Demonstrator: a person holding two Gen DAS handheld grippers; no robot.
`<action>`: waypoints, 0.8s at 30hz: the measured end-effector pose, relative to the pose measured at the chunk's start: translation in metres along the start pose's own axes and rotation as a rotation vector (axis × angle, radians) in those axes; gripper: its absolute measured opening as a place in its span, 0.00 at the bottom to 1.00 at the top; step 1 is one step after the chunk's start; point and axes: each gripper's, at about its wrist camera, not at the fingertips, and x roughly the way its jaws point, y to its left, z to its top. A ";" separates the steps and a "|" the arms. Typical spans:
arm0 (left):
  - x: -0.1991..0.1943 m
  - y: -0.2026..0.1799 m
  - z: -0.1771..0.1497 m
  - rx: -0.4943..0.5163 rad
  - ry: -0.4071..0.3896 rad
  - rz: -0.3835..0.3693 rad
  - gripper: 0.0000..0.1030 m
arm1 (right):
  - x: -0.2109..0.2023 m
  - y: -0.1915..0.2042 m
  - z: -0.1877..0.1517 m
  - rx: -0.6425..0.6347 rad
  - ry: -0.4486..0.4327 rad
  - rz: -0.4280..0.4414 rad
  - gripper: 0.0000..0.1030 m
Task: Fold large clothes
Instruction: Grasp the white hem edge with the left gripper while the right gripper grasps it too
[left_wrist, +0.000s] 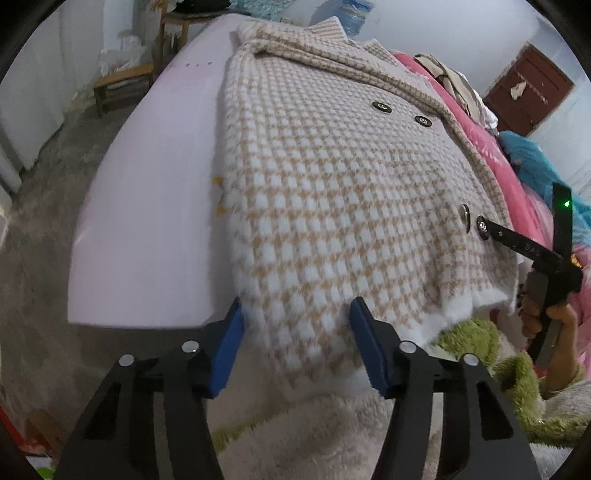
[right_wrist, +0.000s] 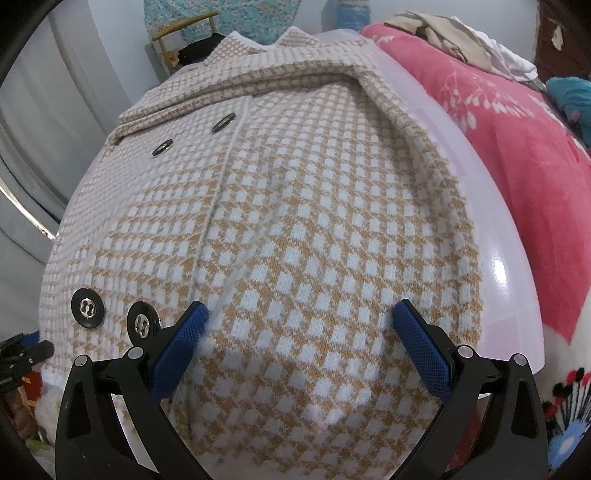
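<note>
A fluffy tan-and-white houndstooth jacket (left_wrist: 332, 184) lies front up on a pale pink tabletop (left_wrist: 155, 221), collar at the far end, its hem hanging over the near edge. My left gripper (left_wrist: 299, 347) is at the hem's left corner. Its blue pads stand apart with the hanging fabric between them, not visibly squeezed. In the right wrist view the jacket (right_wrist: 295, 221) fills the frame. My right gripper (right_wrist: 301, 347) hovers wide open over the hem's right part, just right of two black snap buttons (right_wrist: 88, 308). A hand (left_wrist: 554, 321) holds that gripper's handle.
A pink flowered blanket (right_wrist: 498, 129) with loose clothes (right_wrist: 461, 40) piled on it lies right of the tabletop (right_wrist: 498, 277). Green and white fleece (left_wrist: 472, 339) sits below the hem. A wooden bench (left_wrist: 122, 81) stands on the bare floor to the left, and a dark red door (left_wrist: 528, 92) is at the far right.
</note>
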 end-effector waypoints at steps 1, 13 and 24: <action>0.000 0.003 -0.002 -0.015 0.000 -0.013 0.53 | 0.000 -0.001 -0.001 -0.001 0.001 0.003 0.93; -0.004 0.014 -0.009 -0.063 0.020 -0.156 0.38 | -0.064 -0.035 -0.033 0.041 -0.062 0.065 0.86; -0.010 0.007 -0.016 -0.001 0.036 -0.166 0.24 | -0.065 -0.092 -0.078 0.332 0.006 0.153 0.68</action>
